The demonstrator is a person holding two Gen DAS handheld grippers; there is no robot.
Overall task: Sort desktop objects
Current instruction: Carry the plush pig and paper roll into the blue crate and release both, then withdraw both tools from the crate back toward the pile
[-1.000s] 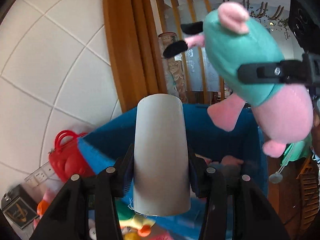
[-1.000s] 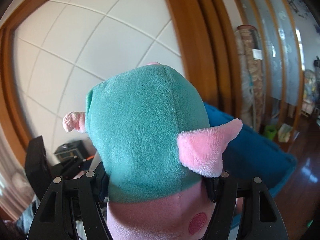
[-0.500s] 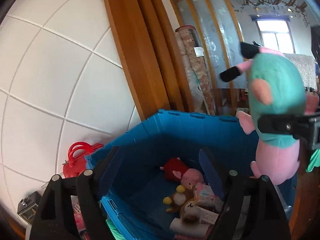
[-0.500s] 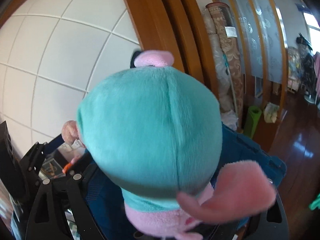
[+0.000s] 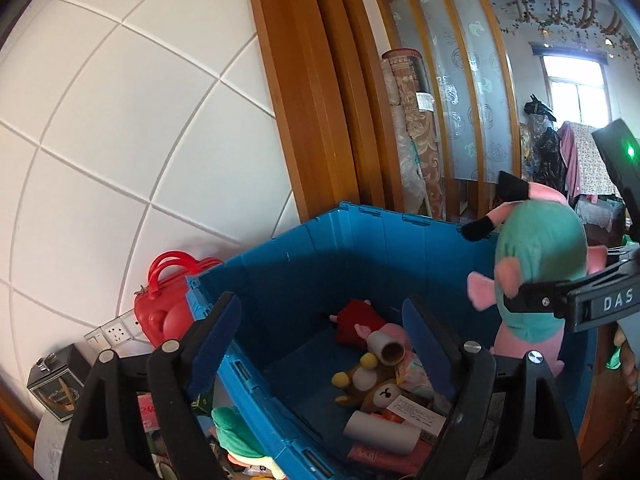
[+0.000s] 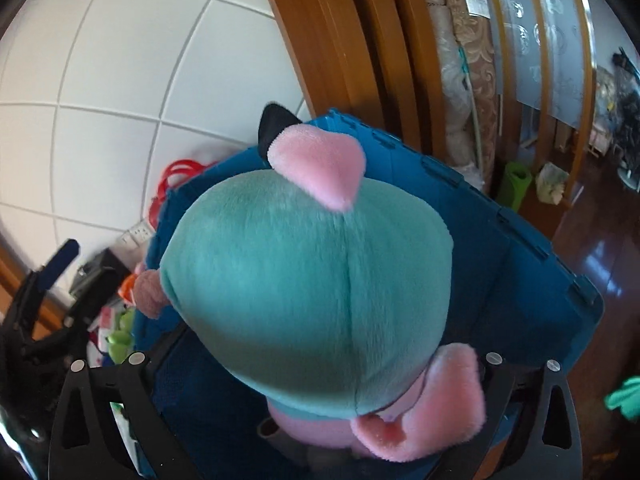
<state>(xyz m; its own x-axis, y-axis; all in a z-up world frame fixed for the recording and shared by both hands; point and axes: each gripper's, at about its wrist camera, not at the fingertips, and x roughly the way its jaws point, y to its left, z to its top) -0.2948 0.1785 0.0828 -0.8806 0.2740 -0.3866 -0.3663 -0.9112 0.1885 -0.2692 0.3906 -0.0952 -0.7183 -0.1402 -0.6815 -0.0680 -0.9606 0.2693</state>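
Observation:
A blue plastic bin (image 5: 360, 248) stands against the wall and holds several plush toys, a grey tube (image 5: 386, 350) and another cardboard tube (image 5: 380, 434). My left gripper (image 5: 320, 328) is open and empty above the bin's near side. My right gripper (image 6: 316, 392) is shut on a teal and pink plush pig (image 6: 304, 280), held over the bin's right side; the pig also shows in the left wrist view (image 5: 538, 276), clamped in the right gripper's fingers (image 5: 560, 300). The bin also shows in the right wrist view (image 6: 500, 240).
A red toy handbag (image 5: 168, 304) sits left of the bin by a wall socket (image 5: 116, 334). A dark box (image 5: 56, 384) and more toys lie lower left. Wooden door frame (image 5: 312, 100) and rolled fabric (image 5: 408, 128) stand behind the bin.
My left gripper let go of the grey tube, which now lies in the bin, and its jaws opened. The right gripper lowered the plush pig toward the bin's right side.

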